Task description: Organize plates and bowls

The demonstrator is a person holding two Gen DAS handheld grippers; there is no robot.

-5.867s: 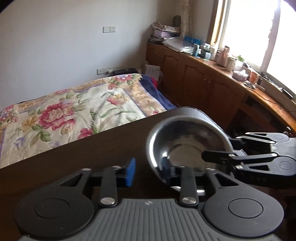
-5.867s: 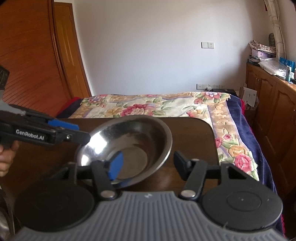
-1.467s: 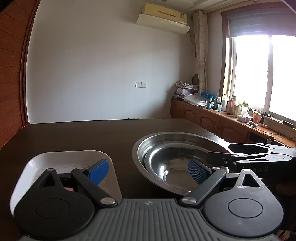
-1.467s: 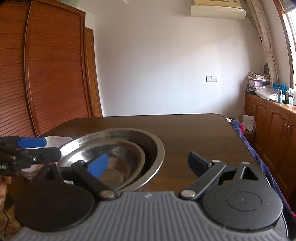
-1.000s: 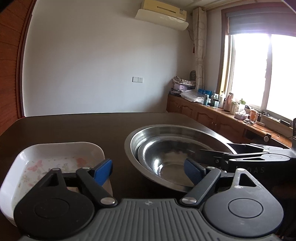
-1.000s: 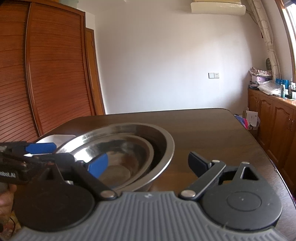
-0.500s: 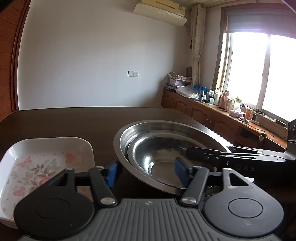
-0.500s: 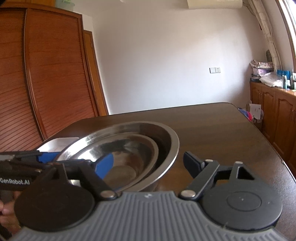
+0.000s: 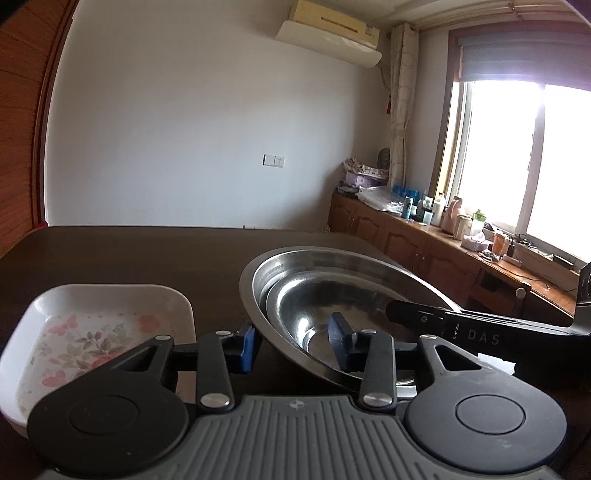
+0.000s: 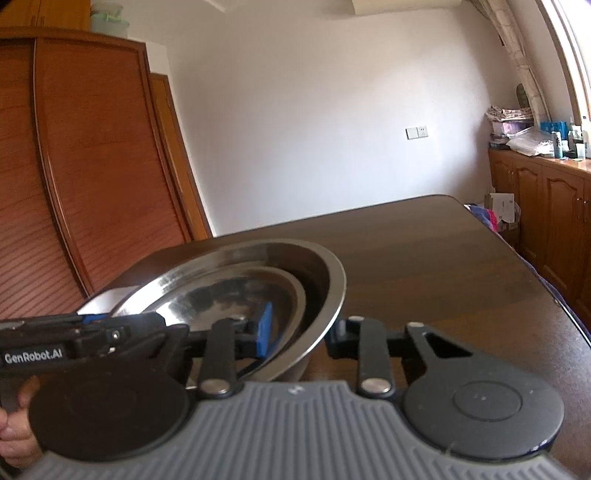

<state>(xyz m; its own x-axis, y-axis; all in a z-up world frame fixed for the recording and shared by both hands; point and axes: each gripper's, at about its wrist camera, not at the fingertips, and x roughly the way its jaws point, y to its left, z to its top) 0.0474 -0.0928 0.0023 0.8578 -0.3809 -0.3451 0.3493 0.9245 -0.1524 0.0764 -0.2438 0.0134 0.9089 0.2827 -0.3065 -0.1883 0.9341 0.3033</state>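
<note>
home, wooden wardrobe [image 10: 74, 184], wall air conditioner [image 9: 328, 33]

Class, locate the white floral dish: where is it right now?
In the left wrist view, the white floral dish sits on the dark wooden table, lower left, just left of the nested steel bowls.

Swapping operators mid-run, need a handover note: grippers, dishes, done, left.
Left gripper: straddles the large steel bowl at its left rim, one finger inside, one outside; grip unclear.
Right gripper: same on the right rim; grip unclear.
Small steel bowl is nested in the large one, over the table. White floral dish sits apart, to their left.
Done: bowls nested.
Left: probably place the stack, then the dish.
</note>
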